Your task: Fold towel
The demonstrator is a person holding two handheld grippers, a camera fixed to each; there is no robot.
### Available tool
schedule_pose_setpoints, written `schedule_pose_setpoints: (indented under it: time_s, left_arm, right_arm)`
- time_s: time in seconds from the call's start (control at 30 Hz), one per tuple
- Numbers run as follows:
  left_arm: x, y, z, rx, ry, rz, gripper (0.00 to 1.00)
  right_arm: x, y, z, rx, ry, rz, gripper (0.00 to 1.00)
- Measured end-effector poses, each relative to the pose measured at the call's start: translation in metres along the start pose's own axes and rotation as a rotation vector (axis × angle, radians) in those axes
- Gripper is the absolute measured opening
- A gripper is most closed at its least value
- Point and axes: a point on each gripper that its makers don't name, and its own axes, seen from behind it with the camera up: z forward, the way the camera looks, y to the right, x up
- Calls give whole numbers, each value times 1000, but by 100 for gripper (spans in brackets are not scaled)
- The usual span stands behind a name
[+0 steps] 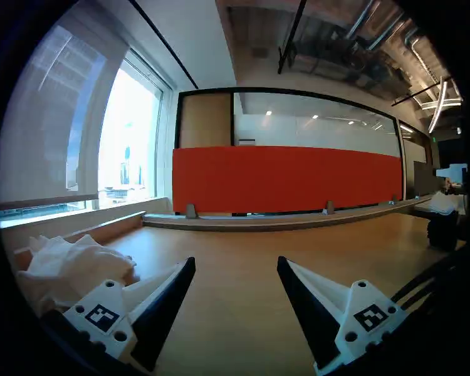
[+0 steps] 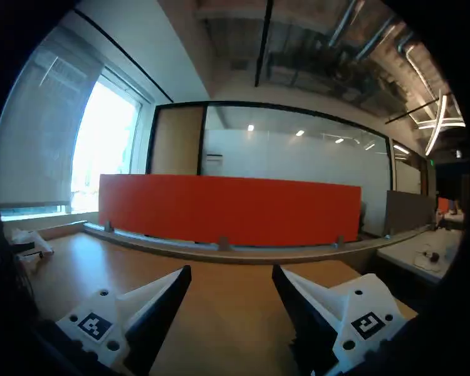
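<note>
In the left gripper view, the left gripper (image 1: 235, 259) is held low over the wooden table (image 1: 247, 235). Its two fingers (image 1: 166, 301) are spread wide apart and they grip nothing; between them there is only bare wood. Just beside the left finger, on its outer side, the towel (image 1: 72, 266) lies as a crumpled white heap near the table's edge. The finger's base hides the towel's lower part, so I cannot tell if they touch. The way in front of the gripper is free. Farther off on the right, a dark object (image 1: 443, 232) with something white on top stands on the table. Behind the table's far edge stands an orange partition (image 1: 285, 178), and above it a glass wall (image 1: 316, 128). A bright window (image 1: 125, 156) is on the left.

In the right gripper view, the right gripper (image 2: 230, 268) is also low and about level over the same table (image 2: 235, 294), pointing toward the orange partition (image 2: 229, 210). Its fingers (image 2: 153, 313) stand wide apart too, with nothing held. At the far left edge a small white cloth-like shape (image 2: 28, 241) lies on the table; it is too small to say whether this is the towel. On the right, past the table, there is a white desk (image 2: 423, 250) with small items on it. The window (image 2: 103, 150) is on the left.
</note>
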Motion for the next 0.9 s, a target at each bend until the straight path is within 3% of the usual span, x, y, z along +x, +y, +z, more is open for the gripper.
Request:
schedule_pose_setpoints:
  time_s: [0.4,0.9]
  left_arm:
    - [0,1,0,0,0,0,97]
    - [0,1,0,0,0,-1,97]
  right_arm:
    - [-49,17,-5,-15,-17,35,100]
    - [-87,32,-10,-30,-25,58,100]
